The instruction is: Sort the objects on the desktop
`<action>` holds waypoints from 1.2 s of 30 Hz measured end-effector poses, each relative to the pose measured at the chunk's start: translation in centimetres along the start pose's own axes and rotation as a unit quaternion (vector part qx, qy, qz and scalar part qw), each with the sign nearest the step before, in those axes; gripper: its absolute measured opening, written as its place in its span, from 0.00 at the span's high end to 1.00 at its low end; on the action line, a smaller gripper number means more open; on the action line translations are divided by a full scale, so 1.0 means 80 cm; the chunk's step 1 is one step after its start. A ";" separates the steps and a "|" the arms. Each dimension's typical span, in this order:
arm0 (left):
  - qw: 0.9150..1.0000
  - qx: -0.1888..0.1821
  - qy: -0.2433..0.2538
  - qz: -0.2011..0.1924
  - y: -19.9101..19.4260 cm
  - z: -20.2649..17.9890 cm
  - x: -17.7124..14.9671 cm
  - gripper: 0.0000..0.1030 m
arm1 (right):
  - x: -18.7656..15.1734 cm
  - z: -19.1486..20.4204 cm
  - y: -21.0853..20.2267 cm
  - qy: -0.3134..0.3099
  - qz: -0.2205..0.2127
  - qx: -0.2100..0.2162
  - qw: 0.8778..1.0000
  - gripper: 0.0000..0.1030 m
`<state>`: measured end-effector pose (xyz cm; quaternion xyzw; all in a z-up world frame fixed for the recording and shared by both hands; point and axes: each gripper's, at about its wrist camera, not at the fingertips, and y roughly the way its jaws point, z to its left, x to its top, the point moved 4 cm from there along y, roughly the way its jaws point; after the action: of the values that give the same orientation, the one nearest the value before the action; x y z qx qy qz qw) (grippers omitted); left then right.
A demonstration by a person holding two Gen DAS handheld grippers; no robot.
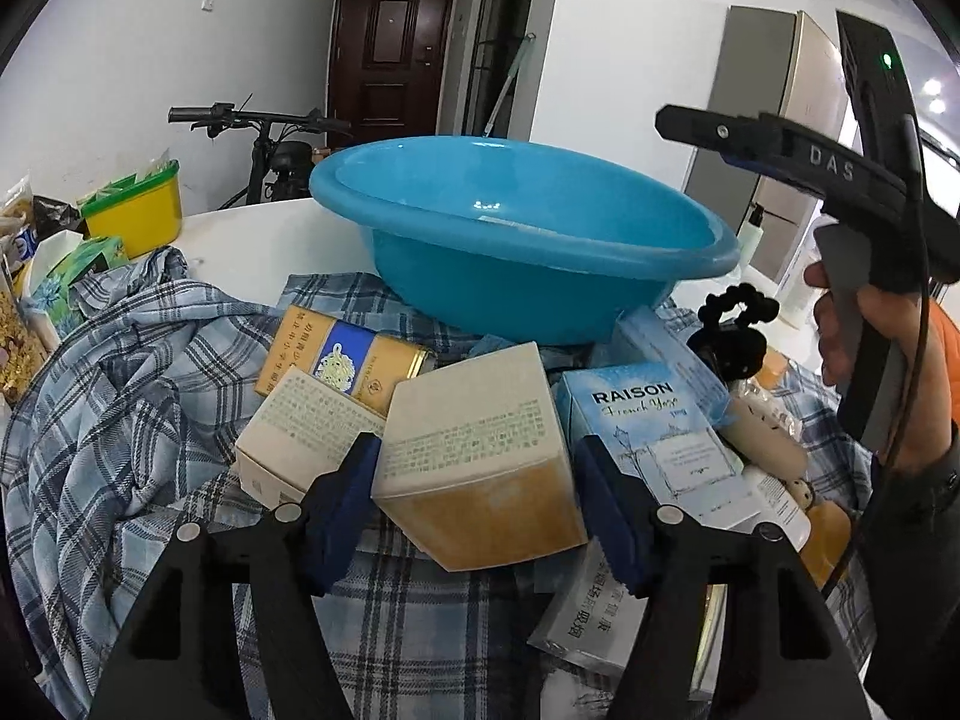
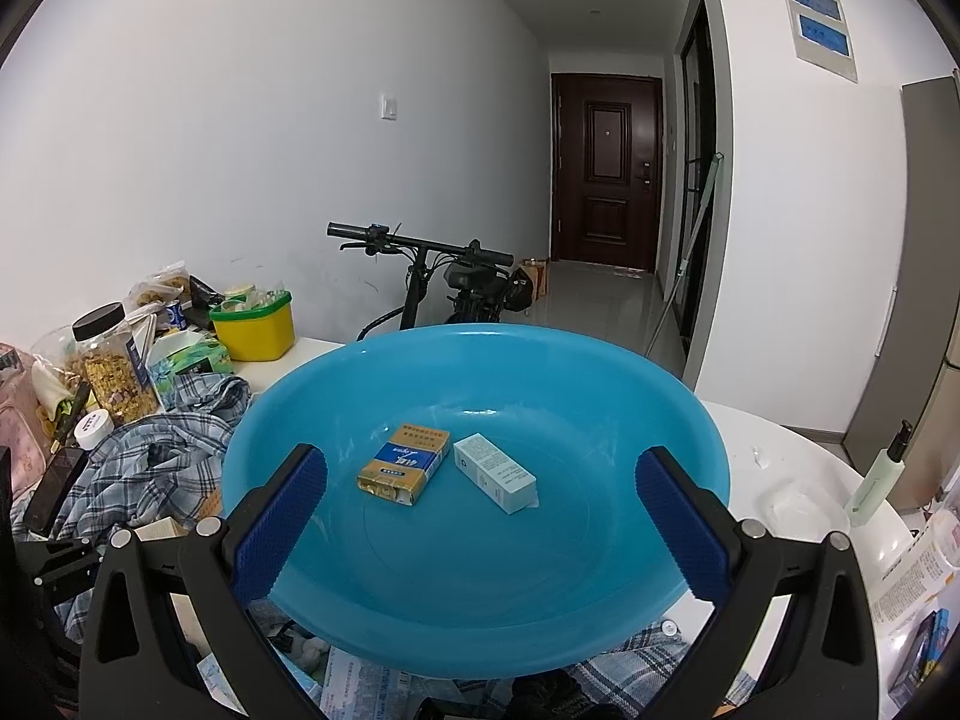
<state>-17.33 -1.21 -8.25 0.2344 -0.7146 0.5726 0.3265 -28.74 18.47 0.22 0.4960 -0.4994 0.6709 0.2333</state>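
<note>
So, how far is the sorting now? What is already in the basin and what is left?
Done: two small boxes, a gold and blue pack and a pale green carton, lie in the blue basin.

In hand: the left gripper is shut on a cream and orange box. The right gripper hovers open over the basin.

Left: the RAISON box, a gold tin and more on the plaid cloth.

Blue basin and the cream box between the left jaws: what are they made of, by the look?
Blue basin: likely glossy moulded plastic; light glints on its smooth wall. Cream box: looks like matte printed cardboard, with crisp folded edges and fine text. Left gripper pads press its sides.
</note>
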 end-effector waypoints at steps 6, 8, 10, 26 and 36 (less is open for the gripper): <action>1.000 0.008 0.014 -0.001 0.006 -0.010 -0.002 0.31 | 0.000 0.000 -0.001 0.000 0.000 0.000 1.000 0.00; 1.000 -0.002 0.003 0.000 0.008 -0.008 -0.003 0.37 | 0.001 0.000 -0.001 0.000 -0.001 0.001 1.000 0.00; 1.000 -0.014 -0.012 -0.009 0.007 -0.003 -0.003 0.38 | 0.001 0.000 -0.001 0.001 -0.002 0.001 1.000 0.00; 0.997 -0.034 -0.026 -0.066 -0.020 0.003 0.002 0.40 | -0.008 -0.013 -0.009 0.004 0.025 0.016 1.000 0.00; 0.994 -0.028 -0.037 -0.094 -0.037 0.010 0.002 0.40 | -0.112 -0.034 -0.083 0.039 0.084 0.027 0.995 0.00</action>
<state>-15.48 -2.71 -6.26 0.3122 -0.7165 0.5101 0.3590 -20.99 25.19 -4.90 0.4321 -0.5118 0.7199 0.1818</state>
